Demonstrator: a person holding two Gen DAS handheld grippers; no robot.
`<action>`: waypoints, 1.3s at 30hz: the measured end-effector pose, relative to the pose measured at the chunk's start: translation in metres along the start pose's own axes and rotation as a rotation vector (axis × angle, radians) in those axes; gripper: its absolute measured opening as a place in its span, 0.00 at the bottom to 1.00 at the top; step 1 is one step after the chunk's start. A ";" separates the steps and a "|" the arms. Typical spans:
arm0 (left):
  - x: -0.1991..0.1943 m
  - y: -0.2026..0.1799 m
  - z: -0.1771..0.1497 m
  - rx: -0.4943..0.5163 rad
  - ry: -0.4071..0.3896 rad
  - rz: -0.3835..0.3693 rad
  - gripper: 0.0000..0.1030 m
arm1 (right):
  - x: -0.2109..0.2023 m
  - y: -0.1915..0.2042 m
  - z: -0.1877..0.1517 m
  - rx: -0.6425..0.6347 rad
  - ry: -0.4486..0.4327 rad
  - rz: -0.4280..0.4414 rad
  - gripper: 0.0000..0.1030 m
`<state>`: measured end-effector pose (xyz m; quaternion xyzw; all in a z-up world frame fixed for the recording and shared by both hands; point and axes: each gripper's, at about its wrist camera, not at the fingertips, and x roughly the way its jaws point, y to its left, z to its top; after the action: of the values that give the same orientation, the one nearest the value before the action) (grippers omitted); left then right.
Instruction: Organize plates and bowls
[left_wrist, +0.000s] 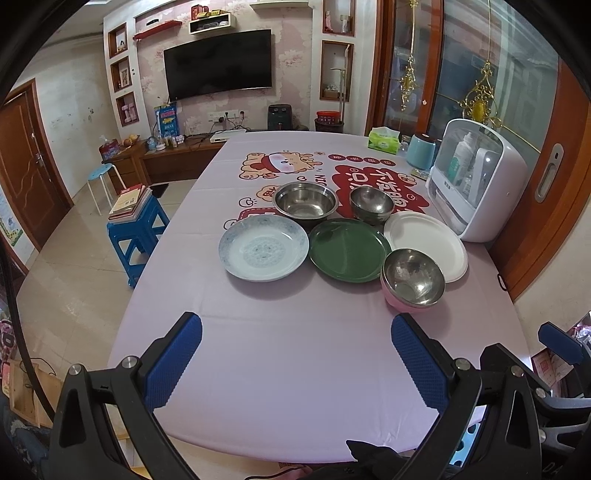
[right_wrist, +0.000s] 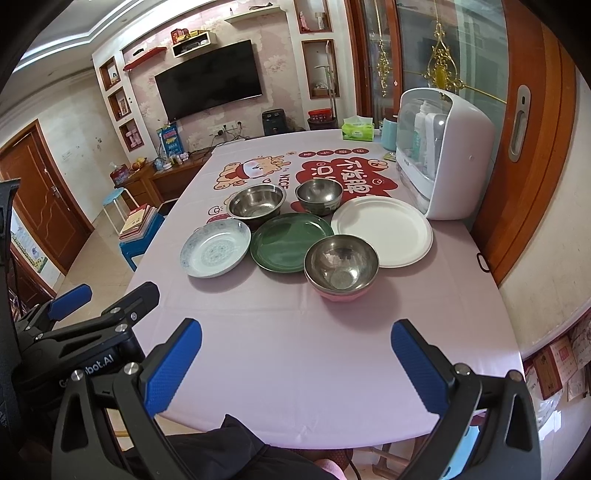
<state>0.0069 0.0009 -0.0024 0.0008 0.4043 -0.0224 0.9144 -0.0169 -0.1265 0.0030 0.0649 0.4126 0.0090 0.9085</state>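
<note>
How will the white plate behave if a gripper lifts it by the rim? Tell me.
The white plate looks thin and matte, like a disposable one, so it is probably light and may flex. Its matte rim seems unlikely to slip.

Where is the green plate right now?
In both views the green plate sits mid-table, between the blue-patterned plate and the white plate, touching the pink-bottomed steel bowl.

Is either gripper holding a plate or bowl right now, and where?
No. The left gripper and right gripper are both open and empty.
</note>
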 end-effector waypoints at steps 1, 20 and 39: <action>0.000 0.004 0.000 0.000 0.001 -0.003 0.99 | 0.000 0.000 0.000 -0.001 -0.001 0.001 1.00; 0.004 0.028 0.000 0.077 -0.007 -0.062 0.99 | -0.003 0.018 -0.016 0.107 -0.040 -0.055 1.00; 0.015 0.023 -0.003 0.092 0.042 -0.118 0.99 | -0.011 0.000 -0.028 0.208 -0.036 -0.105 1.00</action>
<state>0.0155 0.0237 -0.0155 0.0194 0.4211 -0.0949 0.9018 -0.0457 -0.1242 -0.0070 0.1371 0.3976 -0.0827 0.9035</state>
